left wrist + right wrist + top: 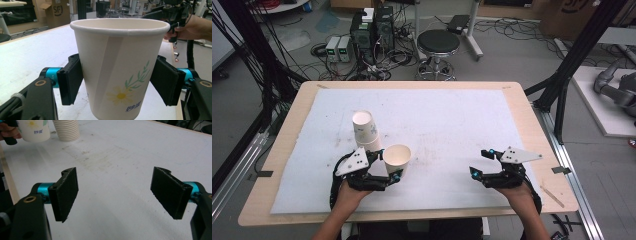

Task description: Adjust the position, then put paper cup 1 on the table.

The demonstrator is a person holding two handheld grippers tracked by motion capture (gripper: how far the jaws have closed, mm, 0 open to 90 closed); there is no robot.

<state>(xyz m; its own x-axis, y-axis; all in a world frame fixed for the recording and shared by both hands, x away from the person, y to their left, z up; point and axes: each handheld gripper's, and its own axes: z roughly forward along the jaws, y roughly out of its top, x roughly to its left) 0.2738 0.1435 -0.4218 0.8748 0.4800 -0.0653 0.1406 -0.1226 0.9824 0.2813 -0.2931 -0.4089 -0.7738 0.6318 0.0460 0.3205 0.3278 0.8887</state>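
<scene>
A paper cup (120, 67) stands upright between the pads of the left gripper (384, 167), which clamp its sides, near the front left of the white mat (452, 115) and just beside a stack of cups (364, 131). The right gripper (484, 162) sits well apart over the mat's right side, jaws spread with nothing between them

Black stool (438, 42) beyond table (287, 135) — computer towers (372, 27) nearby.
</scene>
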